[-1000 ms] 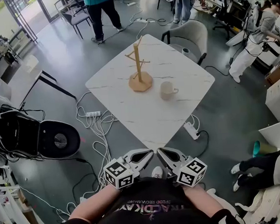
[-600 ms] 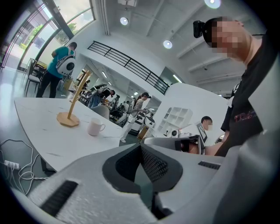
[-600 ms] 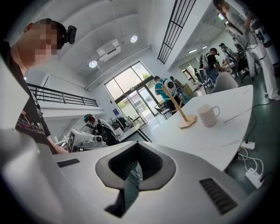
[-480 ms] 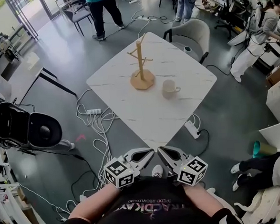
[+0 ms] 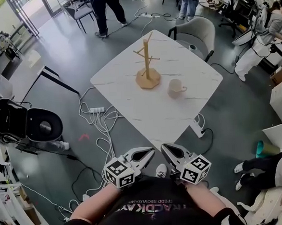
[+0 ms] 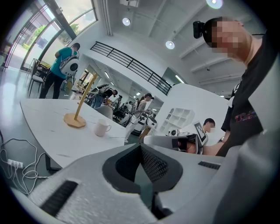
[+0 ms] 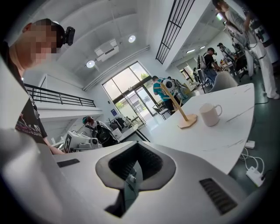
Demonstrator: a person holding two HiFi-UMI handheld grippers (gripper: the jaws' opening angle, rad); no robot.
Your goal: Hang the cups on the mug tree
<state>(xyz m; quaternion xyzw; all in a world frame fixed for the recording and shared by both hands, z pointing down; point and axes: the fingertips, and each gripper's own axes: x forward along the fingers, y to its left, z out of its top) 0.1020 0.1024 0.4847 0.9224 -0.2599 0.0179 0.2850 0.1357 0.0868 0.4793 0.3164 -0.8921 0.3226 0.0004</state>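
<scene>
Nothing hung so far: mug tree is bare. One cup stands on the table just right of the tree's base. Left gripper and right gripper are both closed and empty, well short of the tree. Whole job remains.

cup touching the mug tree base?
Apart. The head view shows a strip of bare table between the cup and the base of the mug tree.
</scene>
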